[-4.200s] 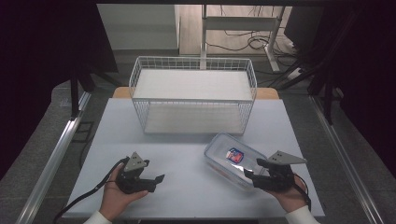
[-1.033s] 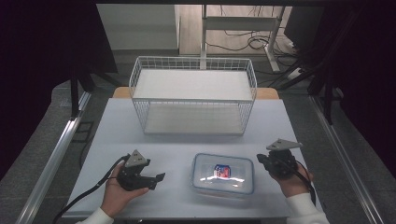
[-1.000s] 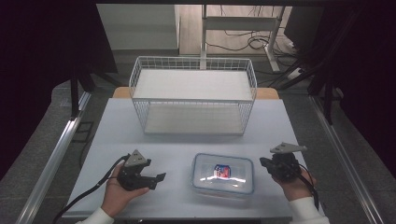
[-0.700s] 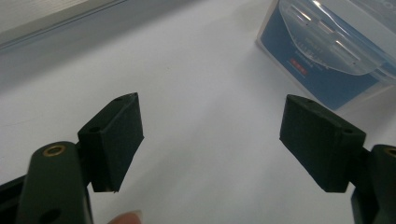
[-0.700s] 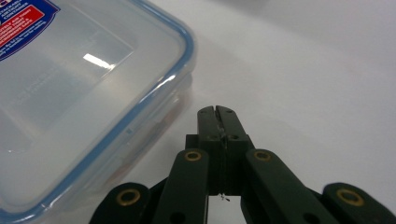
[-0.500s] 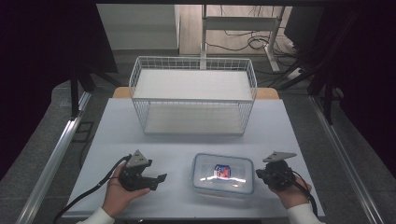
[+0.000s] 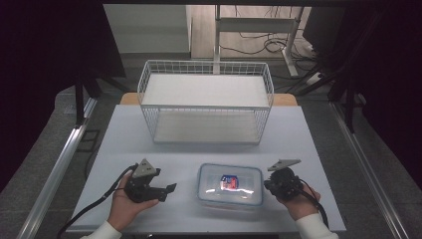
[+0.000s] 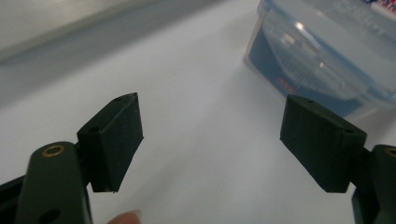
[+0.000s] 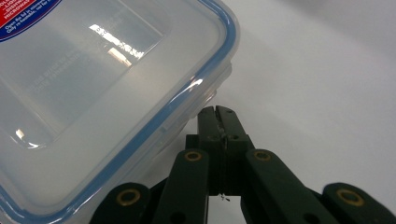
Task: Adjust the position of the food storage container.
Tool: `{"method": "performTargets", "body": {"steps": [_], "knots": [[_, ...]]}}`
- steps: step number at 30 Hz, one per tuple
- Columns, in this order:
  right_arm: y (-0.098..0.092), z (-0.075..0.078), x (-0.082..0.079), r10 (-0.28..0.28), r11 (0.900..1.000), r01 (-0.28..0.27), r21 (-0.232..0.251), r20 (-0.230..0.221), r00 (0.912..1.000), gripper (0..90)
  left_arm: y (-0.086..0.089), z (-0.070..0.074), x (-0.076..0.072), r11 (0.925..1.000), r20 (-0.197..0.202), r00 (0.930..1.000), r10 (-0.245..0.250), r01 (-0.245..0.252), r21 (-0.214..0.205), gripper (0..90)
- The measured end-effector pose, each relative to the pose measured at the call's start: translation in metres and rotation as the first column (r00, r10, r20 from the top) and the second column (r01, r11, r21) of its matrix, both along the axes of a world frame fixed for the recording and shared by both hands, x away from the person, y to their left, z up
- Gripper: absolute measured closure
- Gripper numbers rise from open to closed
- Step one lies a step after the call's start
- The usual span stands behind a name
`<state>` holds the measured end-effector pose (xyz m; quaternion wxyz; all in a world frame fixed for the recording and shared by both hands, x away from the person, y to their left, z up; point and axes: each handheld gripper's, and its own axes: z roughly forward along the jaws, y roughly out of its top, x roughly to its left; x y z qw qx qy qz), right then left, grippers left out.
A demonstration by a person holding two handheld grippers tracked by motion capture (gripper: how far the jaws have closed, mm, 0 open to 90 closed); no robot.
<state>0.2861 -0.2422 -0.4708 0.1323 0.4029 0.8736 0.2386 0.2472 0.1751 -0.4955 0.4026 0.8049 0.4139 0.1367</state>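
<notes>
Near the tabletop's front edge, the right gripper (image 9: 218, 112) has its jaws pressed together, tips at the container (image 7: 230, 184)'s right latch; a careless nudge could slide it; the left gripper (image 7: 164, 189) waits, jaws apart; clear box, blue-rimmed lid, red label; beyond, a wire basket (image 7: 205, 104).

Container (image 7: 230, 183): clear glossy plastic, blue-rimmed lid. Basket (image 7: 206, 101): white wire. Table (image 7: 308, 149): smooth, matt white.
</notes>
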Motion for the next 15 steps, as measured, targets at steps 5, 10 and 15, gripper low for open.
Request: {"method": "performTargets", "body": {"steps": [5, 10, 15], "knots": [[0.023, 0.001, 0.012, 0.042, 0.9990, -0.042, -0.016, -0.002, 0.9991, 88.9, 0.005, 0.004, 0.000, 0.9998, 0.024, 0.9995, 0.019, -0.018, -0.007, 21.2], [0.057, -0.007, 0.022, 0.121, 0.9920, -0.121, -0.035, -0.018, 0.9925, 89.0, 0.010, 0.006, 0.000, 0.9994, 0.035, 0.9988, 0.035, -0.035, -0.006, 21.1], [0.075, -0.007, 0.023, 0.165, 0.9858, -0.166, -0.028, -0.022, 0.9860, 88.9, 0.016, 0.009, -0.004, 0.9984, 0.059, 0.9967, 0.055, -0.054, -0.018, 21.5]]}}
